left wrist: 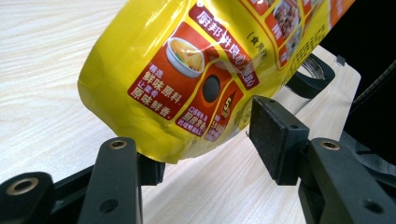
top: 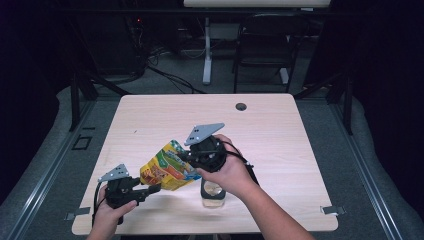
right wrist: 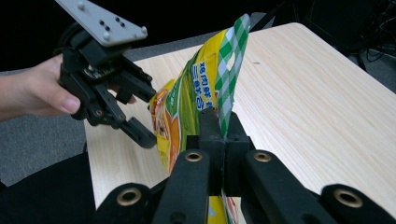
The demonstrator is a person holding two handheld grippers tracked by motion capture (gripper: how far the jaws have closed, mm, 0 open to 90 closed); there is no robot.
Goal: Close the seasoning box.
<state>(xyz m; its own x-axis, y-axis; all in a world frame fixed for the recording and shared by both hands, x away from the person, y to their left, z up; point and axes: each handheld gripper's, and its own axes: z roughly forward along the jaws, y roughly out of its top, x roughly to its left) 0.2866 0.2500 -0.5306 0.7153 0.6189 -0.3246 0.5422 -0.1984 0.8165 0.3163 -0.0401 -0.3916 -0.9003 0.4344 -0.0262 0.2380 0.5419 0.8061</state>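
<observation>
1. A yellow printed pouch is being held tilted in the air above the desk, over the part near the front edge and left of the middle; its green-checked top edge is pointing up and away, and its yellow bottom is hanging low toward the front-left corner.
2. The pouch's upper edge is being pinched by the right gripper, whose jaws are closed tight on the film; in the right gripper view the pouch is rising straight out from between the closed pads of the right gripper.
3. The pouch's lower end is being flanked by the jaws of the left gripper, which are standing wide apart; one pad is lying just under the yellow corner and the other is standing clear of the film, so no grip is being made.
4. The left gripper is being held in the left hand close to the desk's front-left corner.
5. A clear jar with a black rim is standing on the desk near the front edge, just beneath the right hand.
6. A small round hole is being shown near the desk's far edge.
</observation>
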